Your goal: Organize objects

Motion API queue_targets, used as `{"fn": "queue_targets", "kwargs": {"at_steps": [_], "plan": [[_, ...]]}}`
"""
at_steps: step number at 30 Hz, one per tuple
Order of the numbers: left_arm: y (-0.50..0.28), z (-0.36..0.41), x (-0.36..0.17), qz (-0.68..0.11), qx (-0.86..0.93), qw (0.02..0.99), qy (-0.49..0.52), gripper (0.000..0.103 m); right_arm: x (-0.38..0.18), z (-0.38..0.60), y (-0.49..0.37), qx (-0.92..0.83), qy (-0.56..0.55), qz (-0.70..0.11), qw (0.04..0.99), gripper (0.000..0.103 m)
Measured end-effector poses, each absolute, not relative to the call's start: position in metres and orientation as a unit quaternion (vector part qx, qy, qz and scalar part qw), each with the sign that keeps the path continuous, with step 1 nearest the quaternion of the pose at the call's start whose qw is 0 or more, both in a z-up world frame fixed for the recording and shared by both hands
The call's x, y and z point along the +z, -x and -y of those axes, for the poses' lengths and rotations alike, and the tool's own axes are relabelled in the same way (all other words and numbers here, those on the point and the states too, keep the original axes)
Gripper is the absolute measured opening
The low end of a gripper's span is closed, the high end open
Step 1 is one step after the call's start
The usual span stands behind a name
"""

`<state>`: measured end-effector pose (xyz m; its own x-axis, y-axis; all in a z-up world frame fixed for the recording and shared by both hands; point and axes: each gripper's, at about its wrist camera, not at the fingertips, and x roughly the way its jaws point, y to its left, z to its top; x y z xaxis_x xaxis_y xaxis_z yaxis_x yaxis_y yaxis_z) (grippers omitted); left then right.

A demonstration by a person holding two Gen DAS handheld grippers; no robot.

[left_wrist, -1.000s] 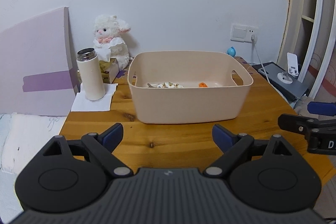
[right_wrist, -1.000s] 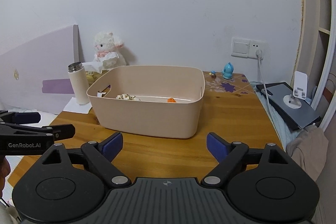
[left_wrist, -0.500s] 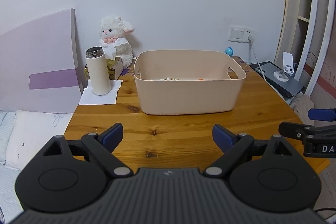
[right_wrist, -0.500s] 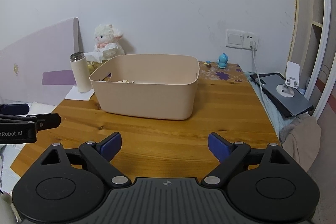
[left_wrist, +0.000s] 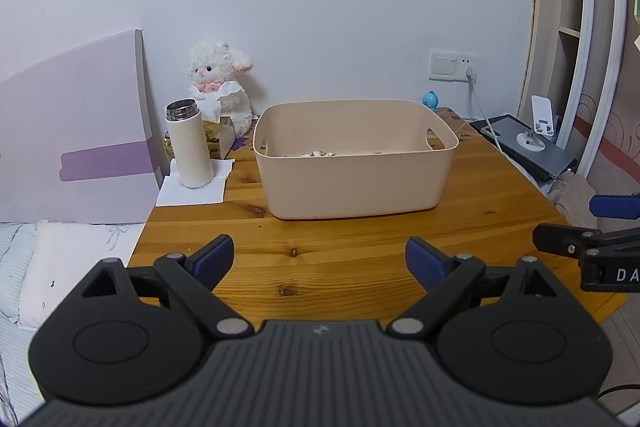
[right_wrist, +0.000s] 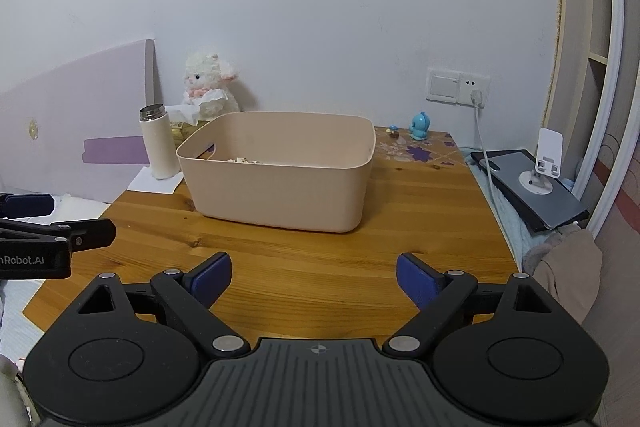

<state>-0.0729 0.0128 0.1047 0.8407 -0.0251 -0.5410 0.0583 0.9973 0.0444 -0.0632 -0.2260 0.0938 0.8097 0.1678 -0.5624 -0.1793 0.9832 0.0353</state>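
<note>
A beige plastic bin [left_wrist: 354,183] stands on the wooden table [left_wrist: 340,259]; it also shows in the right wrist view [right_wrist: 280,187]. Small items lie on its floor, mostly hidden by its wall. My left gripper [left_wrist: 320,261] is open and empty over the table's near edge, well short of the bin. My right gripper [right_wrist: 314,277] is open and empty, also back from the bin. A small blue figurine [right_wrist: 419,126] and a tiny toy [right_wrist: 393,132] stand at the table's far right.
A white thermos [left_wrist: 190,145] stands on a napkin at the far left, with a plush lamb [left_wrist: 218,91] and a tissue box behind it. A tablet with a phone stand [right_wrist: 532,183] lies off the table's right edge. A bed [left_wrist: 60,267] is to the left.
Both grippers have pulled back from the bin and risen; the bin looks smaller and farther. Both stay open and empty.
</note>
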Motion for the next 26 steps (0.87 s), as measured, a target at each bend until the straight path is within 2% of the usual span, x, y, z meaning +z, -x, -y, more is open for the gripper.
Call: {"fn": "queue_targets", "kwargs": {"at_steps": [26], "plan": [[0.0673, -0.0109, 0.0985, -0.294, -0.020, 0.955, -0.040, 0.094, 0.0900, 0.2318, 0.0579, 0.081, 0.012, -0.305, 0.949, 0.091]]}}
